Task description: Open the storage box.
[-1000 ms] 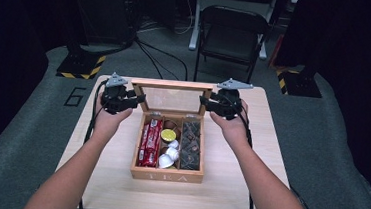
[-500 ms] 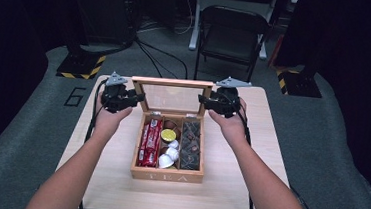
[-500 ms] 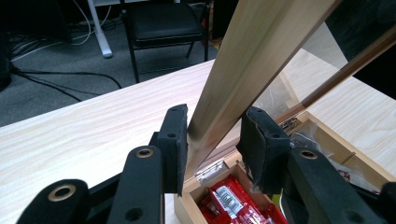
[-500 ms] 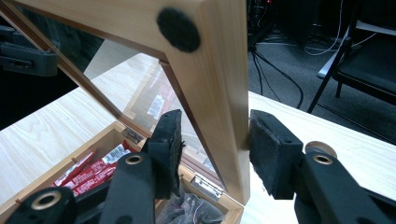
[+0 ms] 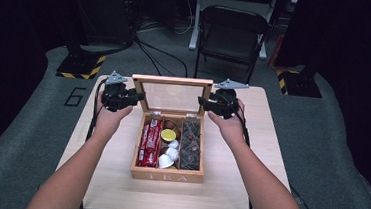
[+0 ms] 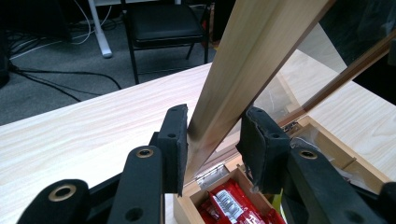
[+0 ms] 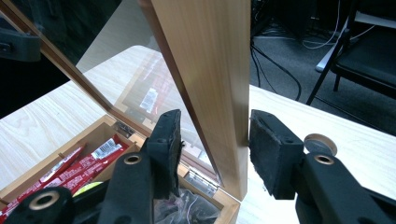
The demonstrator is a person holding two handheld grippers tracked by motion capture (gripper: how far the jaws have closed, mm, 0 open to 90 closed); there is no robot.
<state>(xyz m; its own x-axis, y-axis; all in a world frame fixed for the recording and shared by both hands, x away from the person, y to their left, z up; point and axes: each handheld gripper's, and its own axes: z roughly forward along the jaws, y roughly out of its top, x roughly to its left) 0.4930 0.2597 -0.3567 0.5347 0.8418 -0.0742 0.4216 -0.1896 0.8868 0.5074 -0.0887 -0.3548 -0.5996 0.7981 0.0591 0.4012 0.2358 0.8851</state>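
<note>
Pale wood tabletop: it carries a wooden tea box near the person's edge, with "TEA" lettered on its front wall.
Box contents: the high view shows red packets in the left compartment, a yellow-topped pod and white pods in the middle one, and dark wrapped packets in the right one.
Lid: a wooden frame around a clear pane, hinged at the box's far wall and standing raised, close to upright.
Left claw: it sits at the lid's left edge in the high view. The left gripper view adds the grip itself: the two black pads bracket the wooden frame, the left pad touching it and the right pad close against the pane side, so the claw is closed on the lid. A metal hinge shows just below.
Right claw: it sits at the lid's right edge. In the right gripper view the frame stands between the pads; the left pad lies at the pane side, the right pad just touches the outer face. It reads as closed on the lid, lightly.
Reflection: the right gripper view shows the packets mirrored in the pane.
Beyond the tabletop: a dark folding chair and cables on grey carpet.
</note>
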